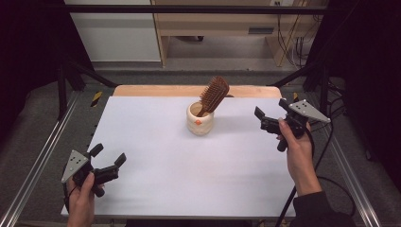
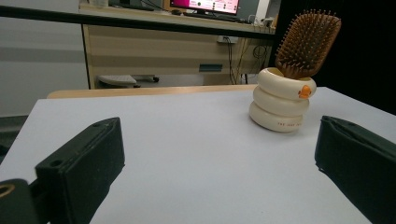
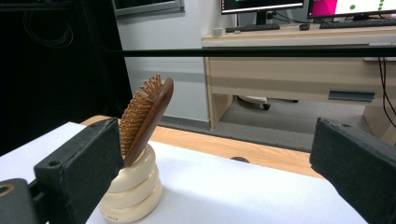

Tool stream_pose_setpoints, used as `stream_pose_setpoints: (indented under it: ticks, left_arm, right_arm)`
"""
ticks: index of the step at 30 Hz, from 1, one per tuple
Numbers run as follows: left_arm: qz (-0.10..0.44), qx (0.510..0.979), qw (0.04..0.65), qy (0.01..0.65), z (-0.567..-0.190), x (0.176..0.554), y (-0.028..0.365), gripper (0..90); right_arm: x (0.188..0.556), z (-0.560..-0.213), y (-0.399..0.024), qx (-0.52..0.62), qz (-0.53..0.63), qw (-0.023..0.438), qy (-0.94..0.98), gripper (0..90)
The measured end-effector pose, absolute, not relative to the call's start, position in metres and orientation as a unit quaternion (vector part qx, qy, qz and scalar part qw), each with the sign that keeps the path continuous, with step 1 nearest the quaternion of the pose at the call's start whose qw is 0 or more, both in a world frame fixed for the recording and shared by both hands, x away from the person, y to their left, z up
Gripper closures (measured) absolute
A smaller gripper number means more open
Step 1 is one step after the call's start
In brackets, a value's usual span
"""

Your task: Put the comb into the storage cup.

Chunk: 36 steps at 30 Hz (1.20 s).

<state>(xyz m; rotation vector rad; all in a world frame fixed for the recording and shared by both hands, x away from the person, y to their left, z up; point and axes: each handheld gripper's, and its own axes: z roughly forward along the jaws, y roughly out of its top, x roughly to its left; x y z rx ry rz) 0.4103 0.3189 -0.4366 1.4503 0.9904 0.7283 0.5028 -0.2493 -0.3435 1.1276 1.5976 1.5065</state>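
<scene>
A: What do you have on your left side?

B: Your left hand (image 1: pixel 81 196) holds the left gripper (image 1: pixel 108 155) near the front left corner of the white table (image 1: pixel 156 161). Its jaws are wide apart and nothing is between them. In the left gripper view you see only bare table surface between the two black jaws, and the holder stands far ahead, to the right.

A: And in the middle?

B: A cream holder (image 1: pixel 200 118), shaped like three stacked rings, stands toward the back of the table, a little right of the centre. It has a small orange mark (image 2: pixel 305 91) on its upper ring. A wooden hairbrush (image 1: pixel 214 95) stands in it with the handle down. The brush head sticks out of the top and leans to the right in the high view. Its bristles (image 2: pixel 306 41) face the left gripper view, and the right gripper view shows the brush from the side.

A: And on your right?

B: Your right hand (image 1: pixel 295 146) holds the right gripper (image 1: pixel 270 112) above the right part of the table, well apart from the holder. Its jaws are also spread wide and hold nothing. They point toward the holder. A black cable (image 1: pixel 302 189) trails down beside your forearm.
</scene>
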Motion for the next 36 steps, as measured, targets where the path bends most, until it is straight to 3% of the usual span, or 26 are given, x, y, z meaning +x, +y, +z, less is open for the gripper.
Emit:
stream_pose_setpoints:
  ticks: [12,36]
  left_arm:
    - [0.316,0.626,0.576,0.42,-0.436,0.394,0.324,1.3]
    - [0.326,0.615,0.576,0.429,-0.442,0.401,0.338,1.4]
  right_arm:
    - [0.49,-0.351,-0.261,0.428,0.562,0.344,0.618,2.8]
    - [0.465,-0.385,-0.29,0.438,0.553,0.359,0.612,3.4]
